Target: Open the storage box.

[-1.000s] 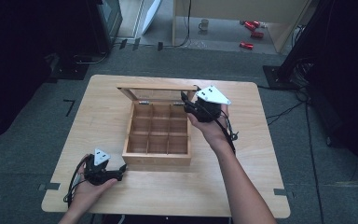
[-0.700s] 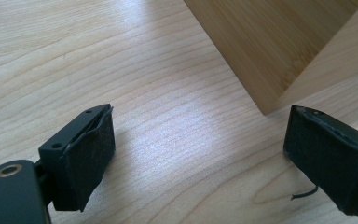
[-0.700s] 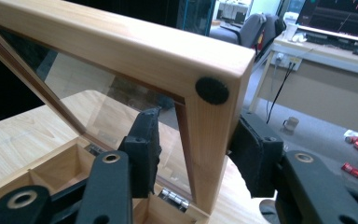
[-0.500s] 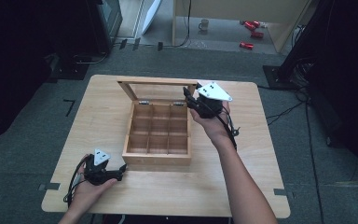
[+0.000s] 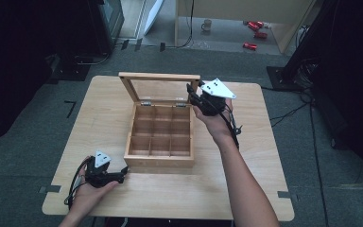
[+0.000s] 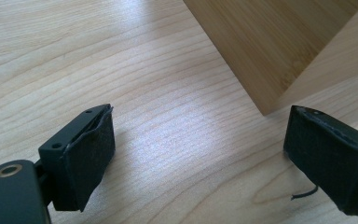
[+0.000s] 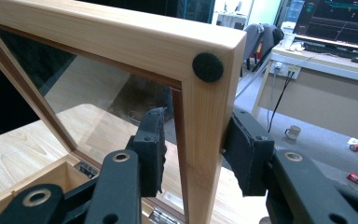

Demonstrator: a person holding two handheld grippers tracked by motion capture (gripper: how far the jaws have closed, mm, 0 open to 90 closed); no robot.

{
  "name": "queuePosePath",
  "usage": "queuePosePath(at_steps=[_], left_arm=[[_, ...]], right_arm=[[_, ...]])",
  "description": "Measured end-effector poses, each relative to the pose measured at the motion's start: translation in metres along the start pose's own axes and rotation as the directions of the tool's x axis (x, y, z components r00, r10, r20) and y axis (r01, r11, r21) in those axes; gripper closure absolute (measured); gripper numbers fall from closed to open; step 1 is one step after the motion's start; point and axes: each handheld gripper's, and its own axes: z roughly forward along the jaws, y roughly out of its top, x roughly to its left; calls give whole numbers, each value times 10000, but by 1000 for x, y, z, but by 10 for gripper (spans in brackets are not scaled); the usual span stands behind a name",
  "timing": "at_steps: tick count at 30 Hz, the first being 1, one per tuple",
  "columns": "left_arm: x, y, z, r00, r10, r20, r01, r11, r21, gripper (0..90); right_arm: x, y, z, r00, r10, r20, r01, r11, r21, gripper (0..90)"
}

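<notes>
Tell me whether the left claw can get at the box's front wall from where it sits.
Probably yes. The left claw rests open on the table, aimed at the near corner of the box, with bare tabletop between its pads. The right claw, away at the lid, is not in the way.

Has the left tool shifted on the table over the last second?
No. In the high view the left tool lies at the same spot off the wooden box's front left corner, near the table's front edge, as before.
</notes>
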Motion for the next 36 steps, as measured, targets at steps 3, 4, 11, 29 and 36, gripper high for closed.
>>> queuePosePath(at_steps=[3,4,11,29,36], left_arm=[[0,0,0,10000,11,-7,-11,10000,5,91],[0,0,0,10000,7,-6,-7,10000,4,91],[0,0,0,10000,21,-10,-20,10000,25,91],[0,0,0,10000,-13,12,13,10000,8,91],[0,0,0,10000,-33,33,33,10000,10,91]], right_arm=[[-1,0,2,10000,80,-15,-80,10000,-43,607],[-2,1,2,9999,111,-36,-112,9999,-32,609],[-7,3,8,9999,164,-46,-164,9998,-78,627],[-22,16,39,9922,1121,542,-1135,9933,234,664],[-27,21,53,9856,1480,814,-1518,9875,427,665]])
